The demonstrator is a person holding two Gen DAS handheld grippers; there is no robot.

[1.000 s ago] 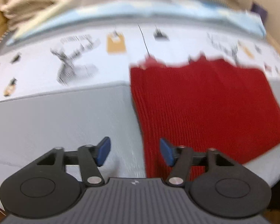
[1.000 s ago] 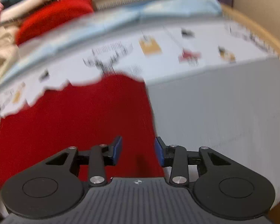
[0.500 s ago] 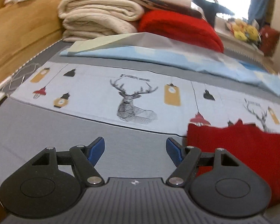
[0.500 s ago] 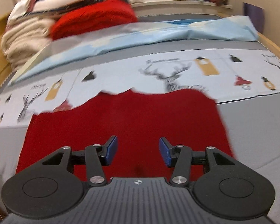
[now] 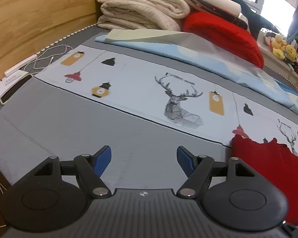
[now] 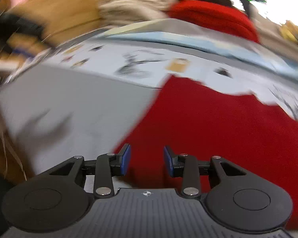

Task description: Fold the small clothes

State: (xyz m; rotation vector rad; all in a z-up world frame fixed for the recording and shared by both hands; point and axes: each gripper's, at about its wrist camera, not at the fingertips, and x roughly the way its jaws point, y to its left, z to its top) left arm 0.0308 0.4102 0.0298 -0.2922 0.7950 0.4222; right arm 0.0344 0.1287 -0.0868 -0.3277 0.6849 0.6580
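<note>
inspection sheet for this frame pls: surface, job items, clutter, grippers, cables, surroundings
Surface: grey bed cover with a deer-print sheet across it.
Job's things: red knit garment lying flat on the bed, not gripped.
Clutter: folded beige blankets, red pillow, light blue sheet, plush toys.
Grippers: left gripper open over bare cover; right gripper open above the garment's near left edge; the right view is blurred.
Cables: white cable and power strip by the wall.
Surroundings: wooden wall panel, window.
</note>
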